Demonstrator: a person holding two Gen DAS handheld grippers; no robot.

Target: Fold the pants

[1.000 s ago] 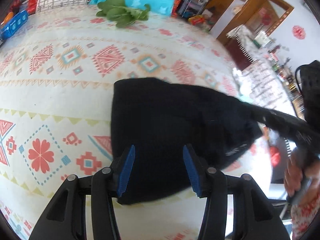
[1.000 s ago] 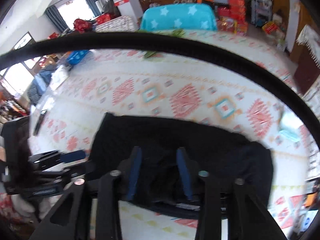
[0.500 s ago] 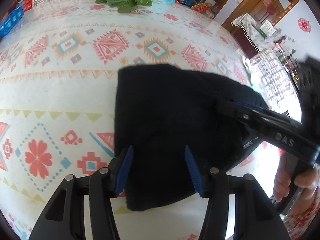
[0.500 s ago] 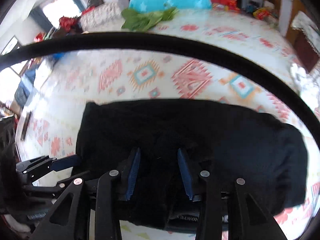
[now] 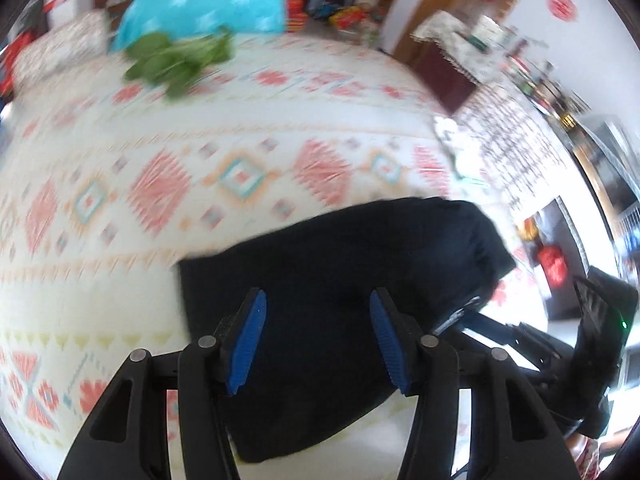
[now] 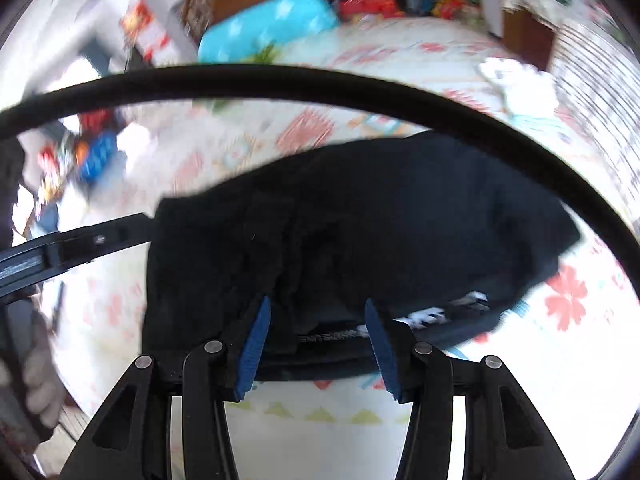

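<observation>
The black pants (image 5: 340, 292) lie folded into a thick bundle on the patterned tablecloth (image 5: 200, 168). My left gripper (image 5: 316, 320) is open, its blue pads above the bundle's near part, holding nothing. In the right wrist view the pants (image 6: 380, 232) show a waistband with white lettering (image 6: 440, 312) at the near edge. My right gripper (image 6: 316, 324) is open just over that waistband, holding nothing. The right gripper's body also shows at the right in the left wrist view (image 5: 560, 352).
Green leafy vegetables (image 5: 176, 60) lie at the table's far side, with a turquoise star-print cushion (image 5: 208, 16) behind. A black cable (image 6: 320, 84) arcs across the right wrist view. Cluttered shelves and a wooden door stand beyond. Both views are motion-blurred.
Both grippers have pulled back and swung; the right gripper's jaws have widened and let the pants go. The bundle now lies more to the right in the left wrist view.
</observation>
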